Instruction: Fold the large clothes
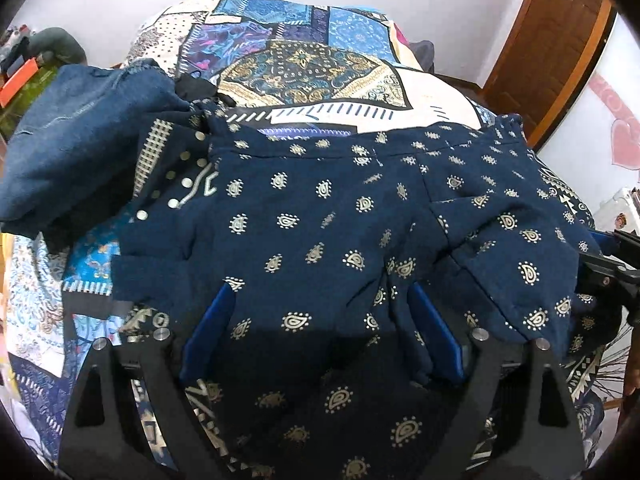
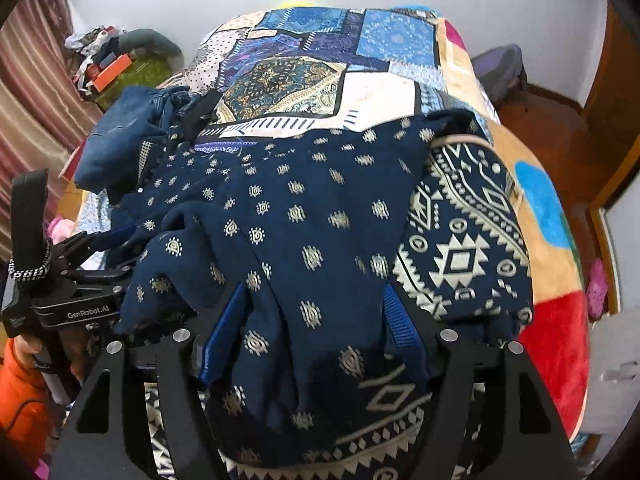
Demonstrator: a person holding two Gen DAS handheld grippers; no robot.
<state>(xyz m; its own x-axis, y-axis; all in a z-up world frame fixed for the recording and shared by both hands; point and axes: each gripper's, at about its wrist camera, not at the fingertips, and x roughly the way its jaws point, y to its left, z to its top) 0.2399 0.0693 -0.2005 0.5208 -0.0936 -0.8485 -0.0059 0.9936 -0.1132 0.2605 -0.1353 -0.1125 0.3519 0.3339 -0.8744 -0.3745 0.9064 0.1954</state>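
A large navy garment with gold paisley print lies spread on the bed; it also shows in the right wrist view, with a white geometric border at its right. My left gripper has its blue fingers wide apart, with the cloth draped over and between them. My right gripper stands the same way, blue fingers apart with cloth bunched between. The left gripper body also shows in the right wrist view, at the garment's left edge.
Folded blue jeans lie at the garment's far left, also visible in the right wrist view. A patchwork bedspread covers the bed. A fleece blanket lies at the right. A wooden door stands at the far right.
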